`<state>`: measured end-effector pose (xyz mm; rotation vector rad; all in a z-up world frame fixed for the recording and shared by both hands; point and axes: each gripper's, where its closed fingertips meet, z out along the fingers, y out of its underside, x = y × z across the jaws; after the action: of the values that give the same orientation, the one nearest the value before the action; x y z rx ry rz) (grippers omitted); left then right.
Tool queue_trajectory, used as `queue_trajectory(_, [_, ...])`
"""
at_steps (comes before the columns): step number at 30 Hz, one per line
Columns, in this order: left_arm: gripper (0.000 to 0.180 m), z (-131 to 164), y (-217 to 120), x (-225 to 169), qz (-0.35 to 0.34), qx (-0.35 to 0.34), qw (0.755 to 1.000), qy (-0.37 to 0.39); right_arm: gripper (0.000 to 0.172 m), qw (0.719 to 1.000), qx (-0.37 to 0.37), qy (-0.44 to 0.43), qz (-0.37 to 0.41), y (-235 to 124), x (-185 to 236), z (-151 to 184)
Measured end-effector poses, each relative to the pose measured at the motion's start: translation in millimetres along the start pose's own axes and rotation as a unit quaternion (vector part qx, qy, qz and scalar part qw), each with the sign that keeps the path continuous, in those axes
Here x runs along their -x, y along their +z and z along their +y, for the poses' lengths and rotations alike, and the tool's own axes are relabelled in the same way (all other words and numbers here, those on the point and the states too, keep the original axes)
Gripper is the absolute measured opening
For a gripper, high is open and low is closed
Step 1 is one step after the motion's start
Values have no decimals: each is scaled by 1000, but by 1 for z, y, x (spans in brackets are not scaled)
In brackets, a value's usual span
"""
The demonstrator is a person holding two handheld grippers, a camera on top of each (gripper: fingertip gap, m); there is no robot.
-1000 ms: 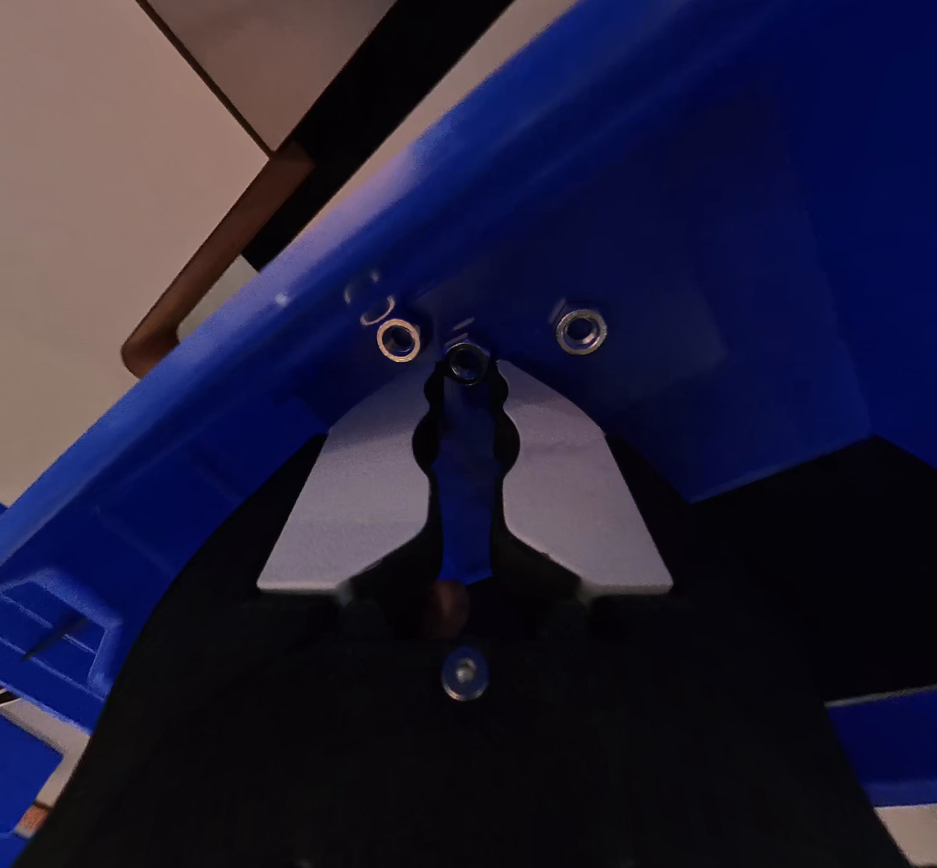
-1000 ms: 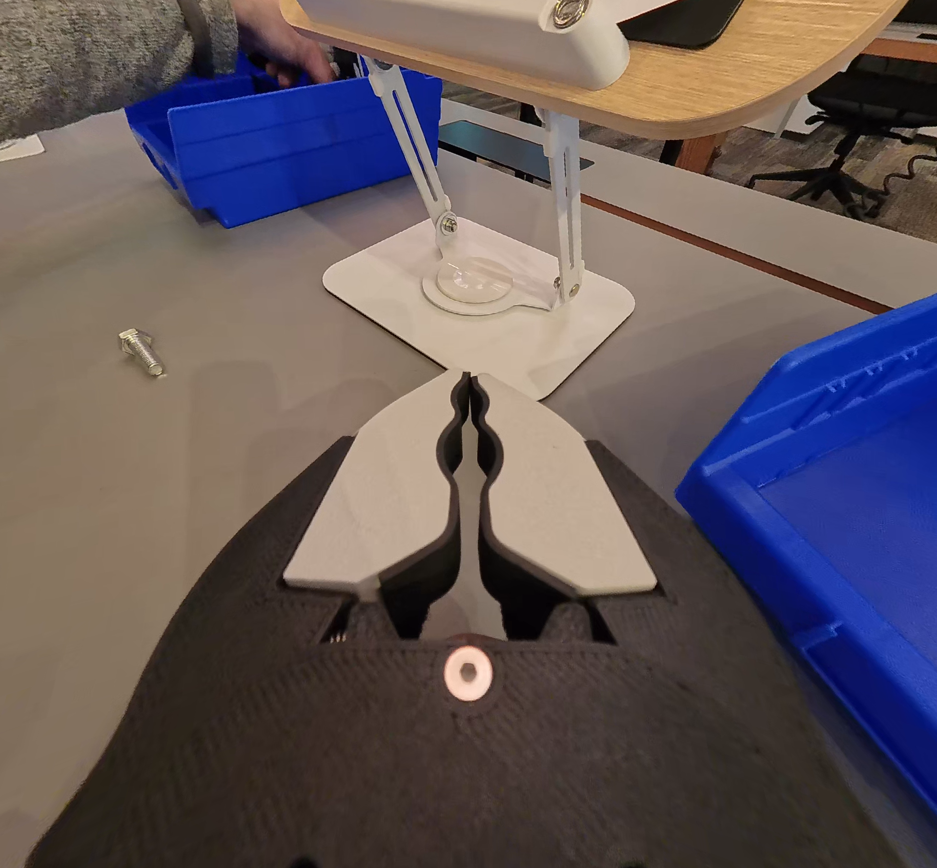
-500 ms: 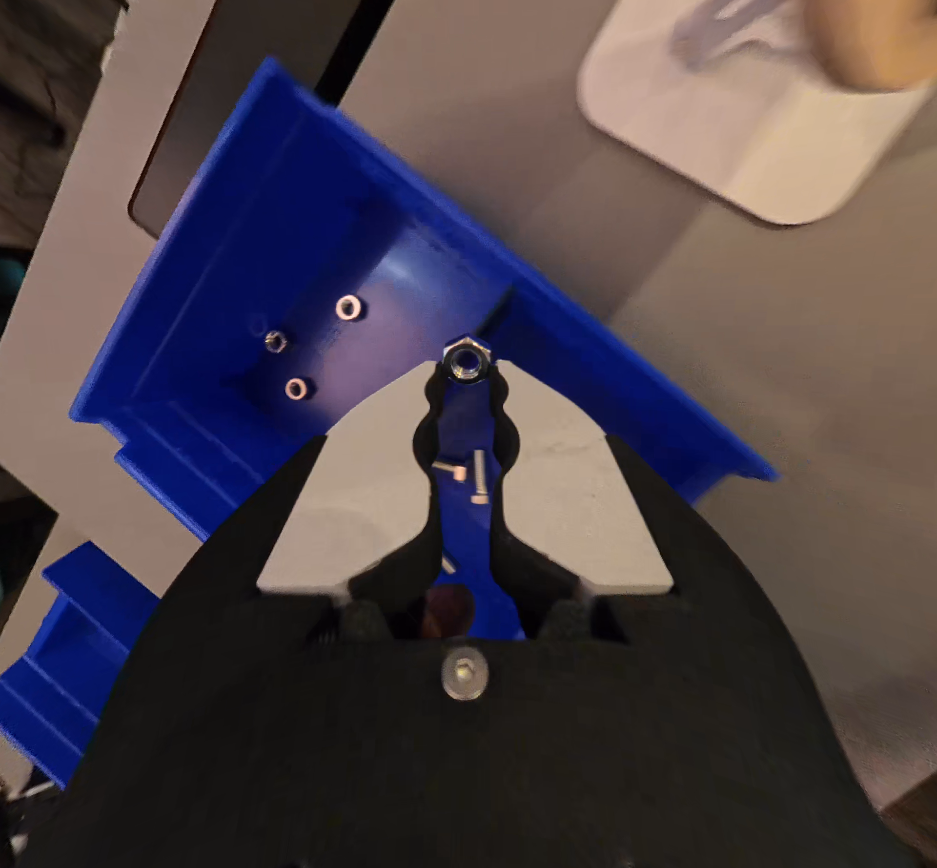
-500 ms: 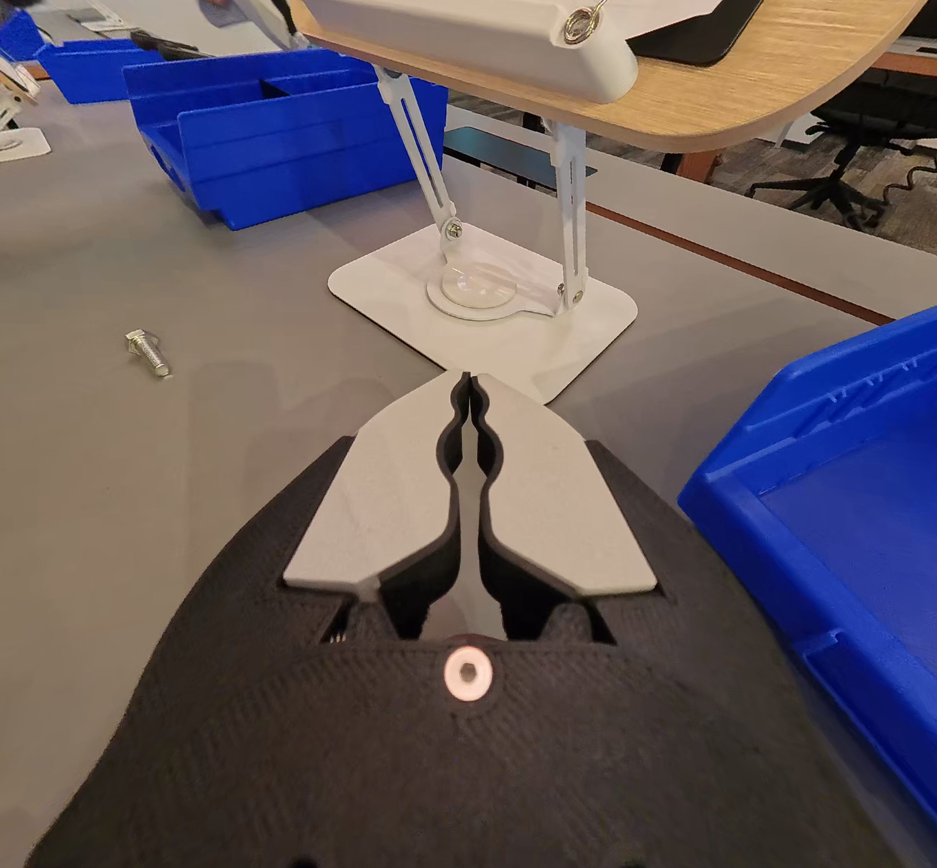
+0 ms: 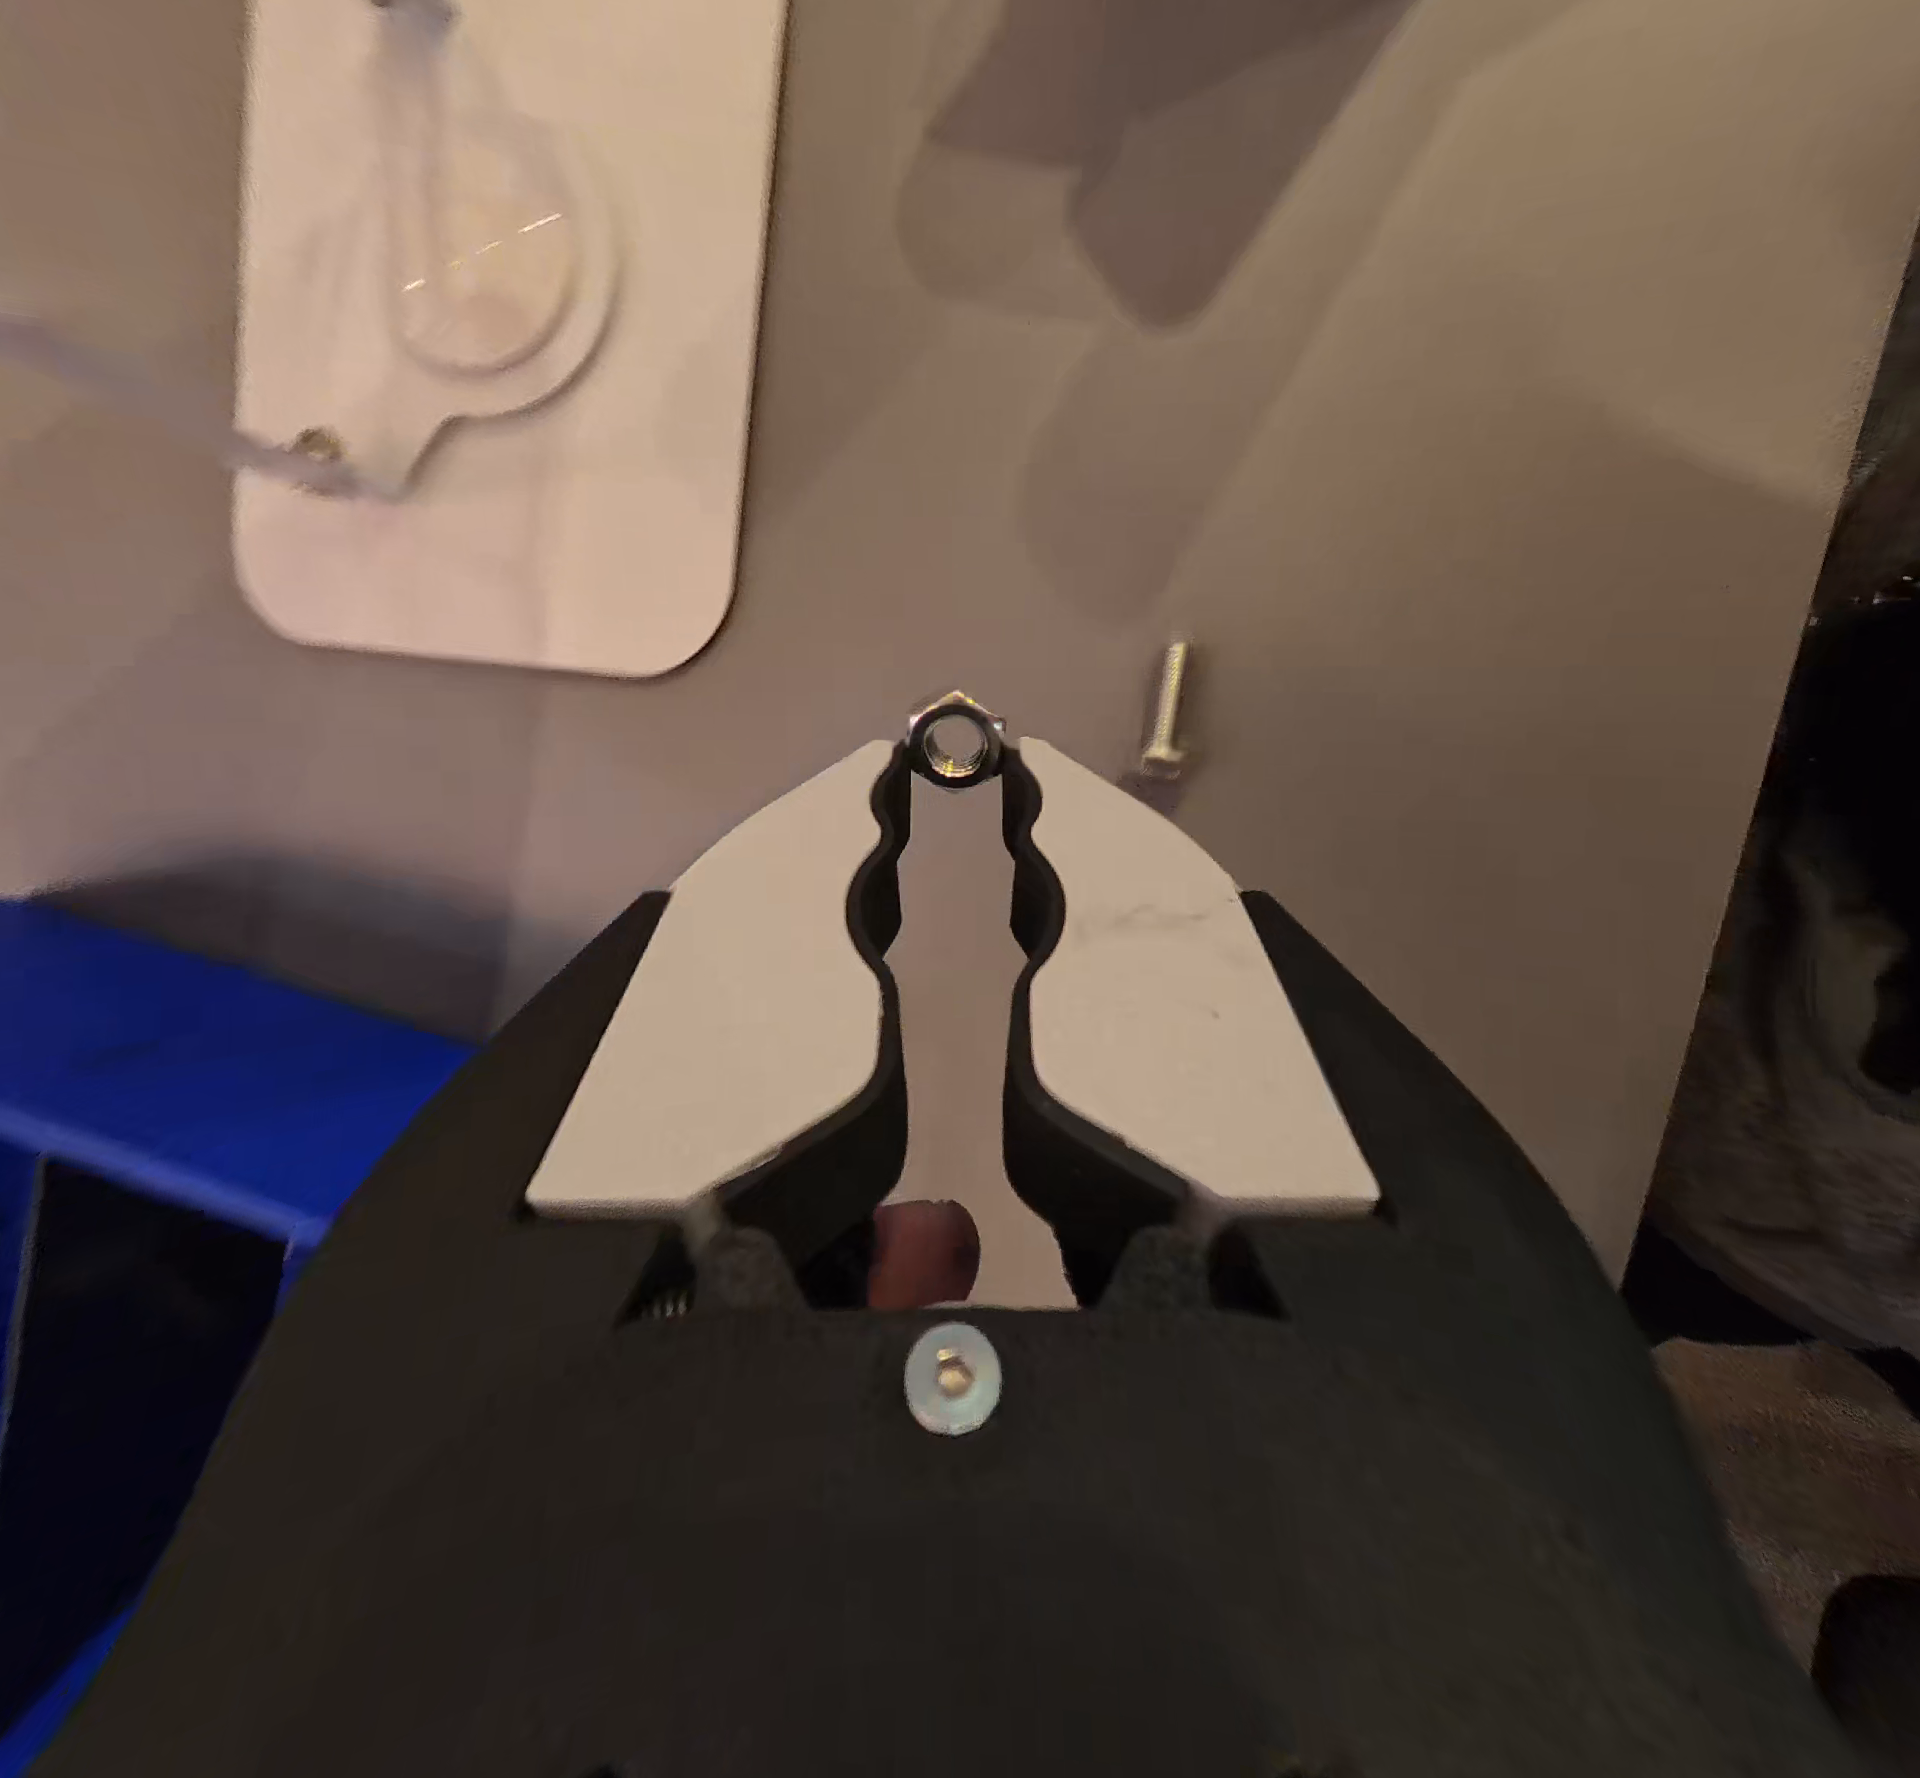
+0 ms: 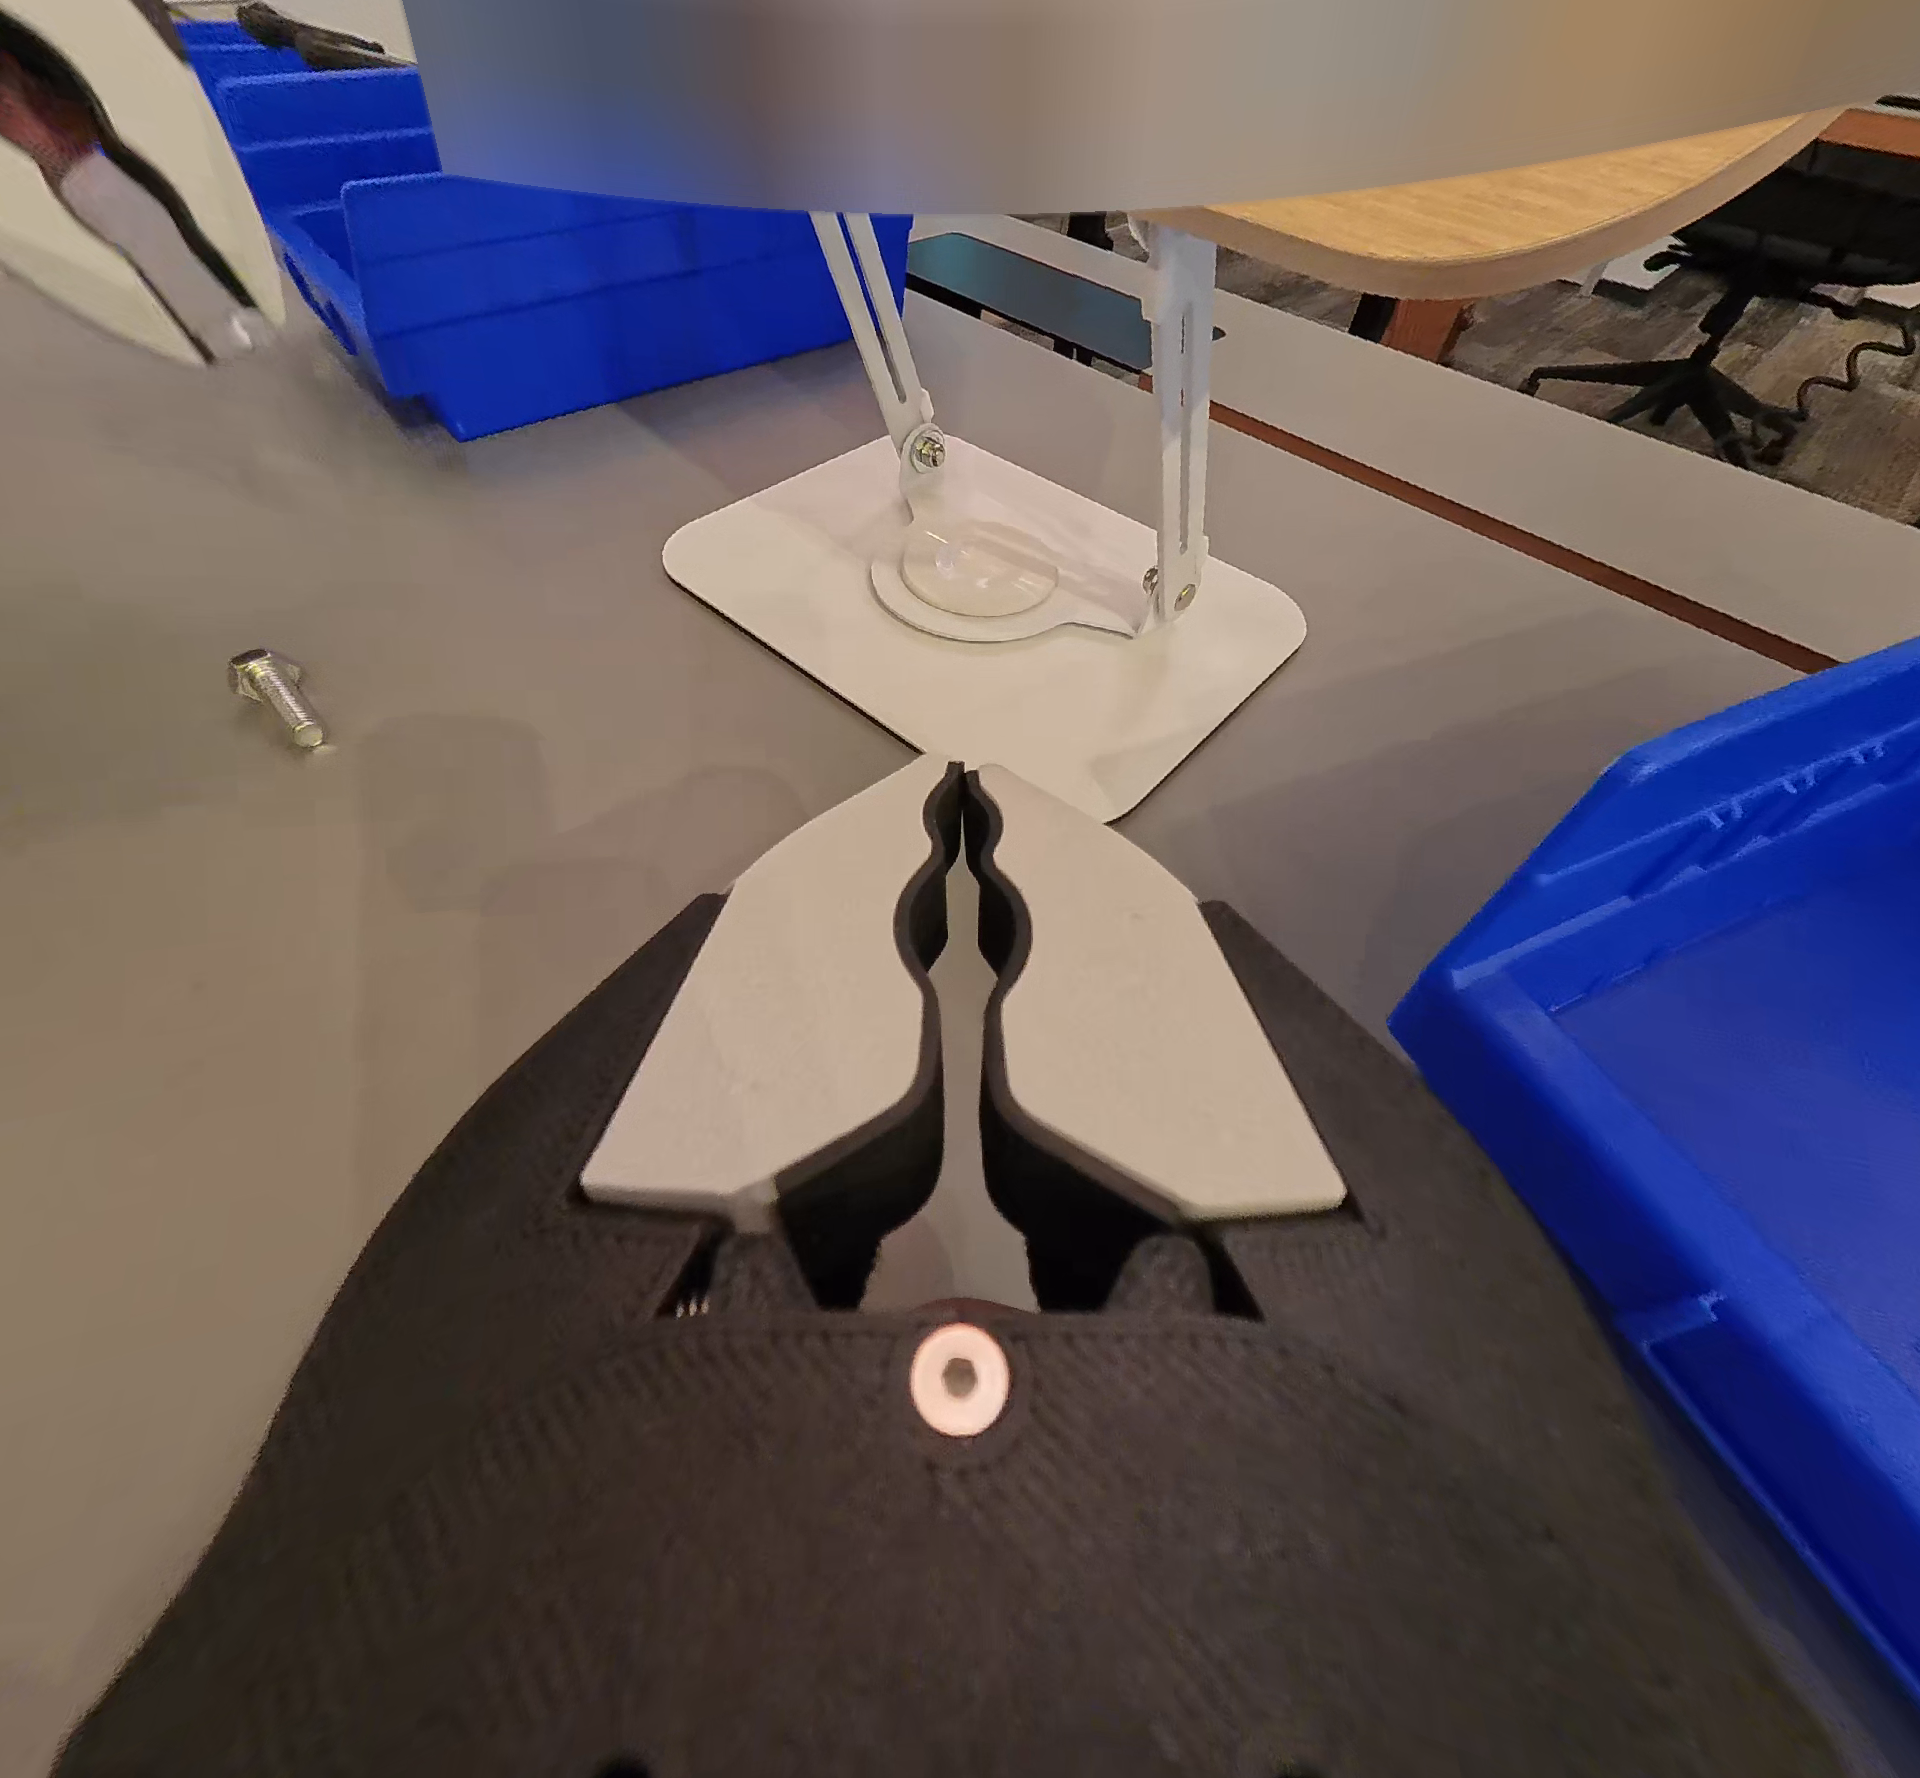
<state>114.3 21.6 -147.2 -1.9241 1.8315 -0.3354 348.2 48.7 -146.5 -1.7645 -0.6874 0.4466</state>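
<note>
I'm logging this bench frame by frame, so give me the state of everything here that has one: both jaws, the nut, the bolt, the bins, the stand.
Left gripper: jaws shut on the nut, above the table.
Nut: silver, pinched at the tips, bore facing the camera.
Right gripper: jaws shut, nothing between them.
Bolt: lying flat on the grey table, loose.
Near blue bin: upright, open; visible part bare.
Far blue bin: upright on the table.
White stand: upright, base flat.

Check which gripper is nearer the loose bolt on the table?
Left. The left gripper, pinching a hex nut, sits just beside the bolt. The right gripper, shut, sits well off from the bolt, close to the white stand base.
</note>
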Motion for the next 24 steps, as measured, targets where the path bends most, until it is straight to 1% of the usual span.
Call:
queue_trajectory(6, [16, -17, 58, -25, 60, 25, 997, 31, 0, 1000, 6, -1, 3, 1, -2, 3])
queue_trajectory(9, [16, -24, 74, -35, 77, 34, 995, 46, 0, 1000, 8, -2, 2, 1, -1, 3])
queue_trajectory(18, [16, -21, 106, -49, 83, 75, 991, 76, 0, 1000, 7, -4, 0, 1, 1, 2])
queue_trajectory(21, [16, -24, 107, -52, 87, 74, 990, 77, 0, 1000, 7, -4, 0, 1, 1, 2])
queue_trajectory(23, [17, -24, 106, -57, 106, 73, 989, 72, 0, 1000, 7, -4, 0, 1, 0, 2])
queue_trajectory(24, [21, -24, 106, -58, 110, 68, 989, 67, 0, 1000, 7, -4, 0, 1, 0, 2])
